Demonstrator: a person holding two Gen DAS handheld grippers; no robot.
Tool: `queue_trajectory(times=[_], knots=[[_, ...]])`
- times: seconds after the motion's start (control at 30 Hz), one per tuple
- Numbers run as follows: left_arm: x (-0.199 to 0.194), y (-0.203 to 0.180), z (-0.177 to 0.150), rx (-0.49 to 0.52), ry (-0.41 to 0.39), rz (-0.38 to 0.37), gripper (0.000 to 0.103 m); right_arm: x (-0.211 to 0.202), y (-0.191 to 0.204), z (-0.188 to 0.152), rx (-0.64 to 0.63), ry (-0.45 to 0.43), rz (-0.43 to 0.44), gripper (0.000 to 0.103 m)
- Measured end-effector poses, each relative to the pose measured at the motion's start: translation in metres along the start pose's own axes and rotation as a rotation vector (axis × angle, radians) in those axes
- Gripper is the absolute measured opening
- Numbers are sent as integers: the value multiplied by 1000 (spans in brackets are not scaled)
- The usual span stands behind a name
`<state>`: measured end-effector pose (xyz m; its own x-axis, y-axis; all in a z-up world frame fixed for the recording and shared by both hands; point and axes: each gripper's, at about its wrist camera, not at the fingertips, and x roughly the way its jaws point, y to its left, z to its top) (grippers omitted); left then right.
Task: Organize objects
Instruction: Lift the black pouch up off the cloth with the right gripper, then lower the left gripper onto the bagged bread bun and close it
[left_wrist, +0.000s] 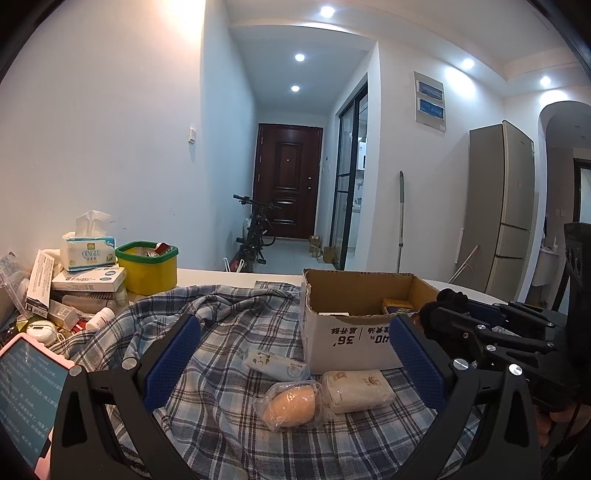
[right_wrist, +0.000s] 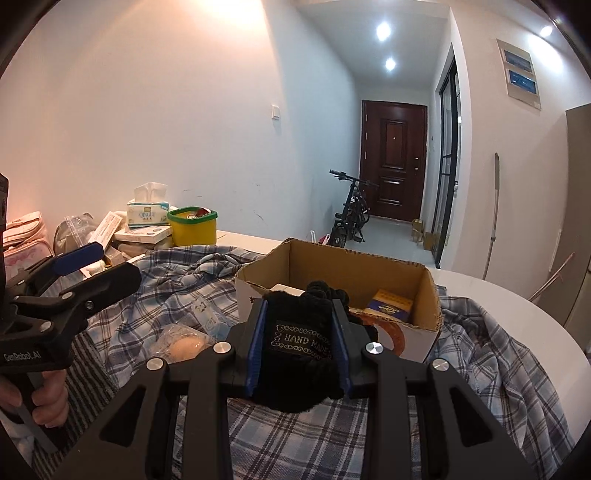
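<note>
Here, right gripper (right_wrist: 299, 343) fingers tight on a black knitted item (right_wrist: 295, 332) near the cardboard box (right_wrist: 424, 291); left gripper (left_wrist: 295, 354) fingers wide apart, empty.

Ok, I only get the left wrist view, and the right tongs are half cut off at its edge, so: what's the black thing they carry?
Observer: The right tongs are shut on a black knitted item. Its label reads HAND MADE.
Operator: Anything further left that my view cuts off?
Observer: Yes, a pink bag sits at the far left of the right wrist view.
</note>
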<state>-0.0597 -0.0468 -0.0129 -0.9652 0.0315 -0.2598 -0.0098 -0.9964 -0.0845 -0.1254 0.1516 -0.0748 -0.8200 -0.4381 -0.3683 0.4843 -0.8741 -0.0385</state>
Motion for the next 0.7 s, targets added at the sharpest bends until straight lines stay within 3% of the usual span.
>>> queue_trajectory(times=[0.33, 0.47, 0.7], knots=[[9, -1, -1, 0, 41, 4, 103, 6, -20, 1, 86, -7, -104, 32], [28, 1, -5, -11, 139, 6, 103, -4, -11, 4, 32, -68, -139, 32], [73, 0, -22, 2, 375, -5, 103, -6, -7, 5, 25, -69, -117, 32]])
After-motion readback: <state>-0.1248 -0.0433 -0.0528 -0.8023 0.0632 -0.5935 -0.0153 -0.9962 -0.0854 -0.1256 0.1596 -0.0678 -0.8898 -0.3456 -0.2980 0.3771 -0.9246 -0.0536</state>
